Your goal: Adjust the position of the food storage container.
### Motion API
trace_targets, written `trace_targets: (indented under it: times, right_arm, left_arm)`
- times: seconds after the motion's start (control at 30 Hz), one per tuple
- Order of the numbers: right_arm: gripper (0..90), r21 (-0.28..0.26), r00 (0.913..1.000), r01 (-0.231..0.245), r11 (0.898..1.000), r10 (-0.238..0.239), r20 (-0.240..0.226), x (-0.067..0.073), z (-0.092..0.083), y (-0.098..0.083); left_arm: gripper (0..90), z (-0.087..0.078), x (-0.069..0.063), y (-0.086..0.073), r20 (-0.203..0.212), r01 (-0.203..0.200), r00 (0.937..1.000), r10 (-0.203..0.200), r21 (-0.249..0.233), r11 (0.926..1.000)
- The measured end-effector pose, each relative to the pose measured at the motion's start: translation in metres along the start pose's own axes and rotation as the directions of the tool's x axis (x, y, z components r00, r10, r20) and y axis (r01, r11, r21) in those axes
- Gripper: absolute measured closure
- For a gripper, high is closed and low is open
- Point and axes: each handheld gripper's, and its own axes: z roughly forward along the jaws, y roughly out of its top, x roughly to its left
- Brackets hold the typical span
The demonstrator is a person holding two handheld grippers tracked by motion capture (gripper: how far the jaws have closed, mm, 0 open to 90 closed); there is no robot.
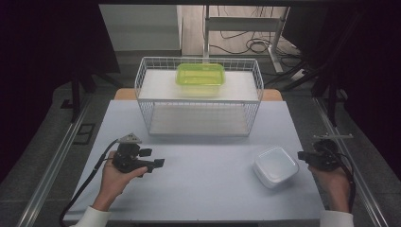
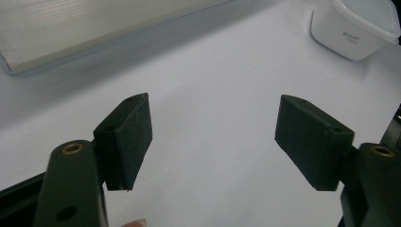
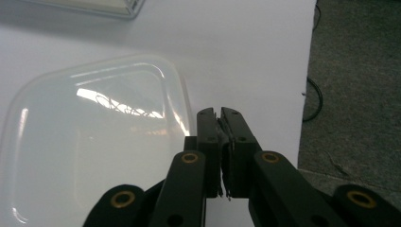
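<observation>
One white lidded container near table's right front edge, just beside right gripper. Judged light, rigid plastic, smooth domed lid likely slippery; best hold across side walls or under lid rim. Right gripper jaws closed together, nothing between, tips just beside container's edge. Left gripper wide open, empty, well apart from container.

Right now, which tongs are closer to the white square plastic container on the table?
Right. The right tongs sit shut just beside the white square plastic container, at its right edge; the left tongs hover open far across the table to its left.
</observation>
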Motion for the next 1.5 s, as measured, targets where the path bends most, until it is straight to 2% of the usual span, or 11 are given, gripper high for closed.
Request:
trace_targets:
  times: [0.27, 0.4, 0.5, 0.63, 0.77, 0.9, 0.97, 1.07, 1.4, 1.5]
  right_arm:
    - [88.8, 0.050, 0.9995, 0.013, 0.999, -0.015, 0.026, 0.000, 0.006, -0.006]
    - [88.9, 0.074, 0.9991, 0.034, 0.997, -0.036, 0.021, 0.005, 0.010, -0.006]
    - [89.0, 0.089, 0.9971, 0.055, 0.994, -0.060, 0.047, 0.010, 0.012, -0.005]
    - [89.0, 0.098, 0.9964, 0.062, 0.993, -0.068, 0.051, 0.013, 0.012, -0.006]
    - [89.0, 0.108, 0.9956, 0.080, 0.991, -0.085, 0.041, 0.019, 0.012, -0.007]
    - [89.1, 0.117, 0.9954, 0.094, 0.989, -0.096, 0.008, 0.032, 0.017, -0.008]
    - [89.0, 0.123, 0.9938, 0.110, 0.986, -0.111, 0.004, 0.039, 0.018, -0.008]
    - [89.0, 0.130, 0.9919, 0.126, 0.983, -0.123, -0.032, 0.050, 0.019, -0.008]
    - [89.1, 0.136, 0.9869, 0.157, 0.978, -0.151, -0.057, 0.073, 0.022, -0.008]
    - [89.1, 0.149, 0.9829, 0.175, 0.973, -0.164, -0.085, 0.084, 0.025, -0.008]
  left_arm:
    - [27.9, 0.001, 0.001, -0.001, 0.000, 0.002, 1.0000, -0.002, 0.006, 1.0000]
    - [27.8, 0.001, 0.001, -0.002, 0.000, 0.003, 1.0000, -0.003, 0.006, 1.0000]
    - [27.8, 0.001, 0.001, -0.002, 0.000, 0.002, 1.0000, -0.002, 0.011, 0.9999]
    - [27.8, 0.003, 0.001, -0.002, 0.005, 0.003, 1.0000, -0.003, 0.013, 0.9999]
    - [27.8, 0.004, 0.001, -0.003, 0.002, 0.001, 1.0000, -0.001, 0.018, 0.9998]
    - [27.7, 0.004, 0.002, -0.003, 0.003, 0.001, 1.0000, -0.001, 0.021, 0.9998]
    - [27.7, 0.005, 0.001, -0.003, 0.003, 0.000, 1.0000, 0.000, 0.022, 0.9998]
    - [27.7, 0.005, 0.001, -0.003, 0.003, 0.000, 1.0000, 0.000, 0.025, 0.9997]
    - [27.7, 0.007, 0.001, -0.003, 0.004, 0.000, 1.0000, 0.000, 0.029, 0.9996]
    - [27.6, 0.008, 0.001, -0.003, 0.005, 0.000, 1.0000, 0.000, 0.034, 0.9994]
